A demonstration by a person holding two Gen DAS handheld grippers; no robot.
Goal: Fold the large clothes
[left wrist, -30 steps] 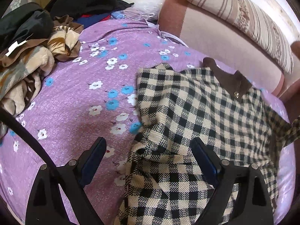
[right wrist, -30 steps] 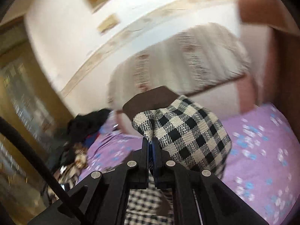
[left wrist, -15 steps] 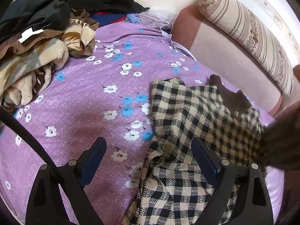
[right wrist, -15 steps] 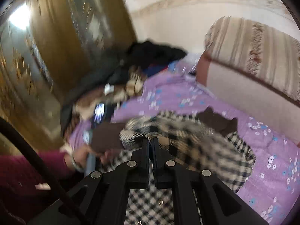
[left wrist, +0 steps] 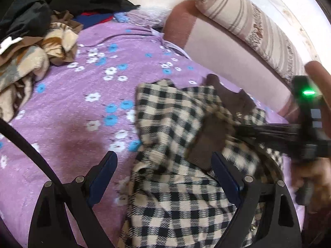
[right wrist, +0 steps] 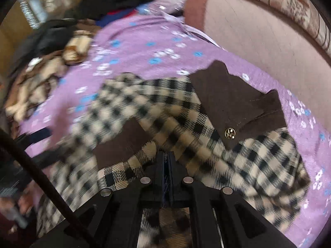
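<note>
One checked coat (right wrist: 169, 111) on purple bedspread (left wrist: 82, 107)

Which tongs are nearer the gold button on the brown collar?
Right. The right tongs are shut on the checked coat, just below the gold button. The left tongs hang open over the coat's lower part, farther from the collar.

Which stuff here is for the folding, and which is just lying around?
For the folding:
checked coat
right tool, shut on its sleeve
left tool, open

Just lying around:
heap of clothes
striped bolster
flowered purple sheet
</note>
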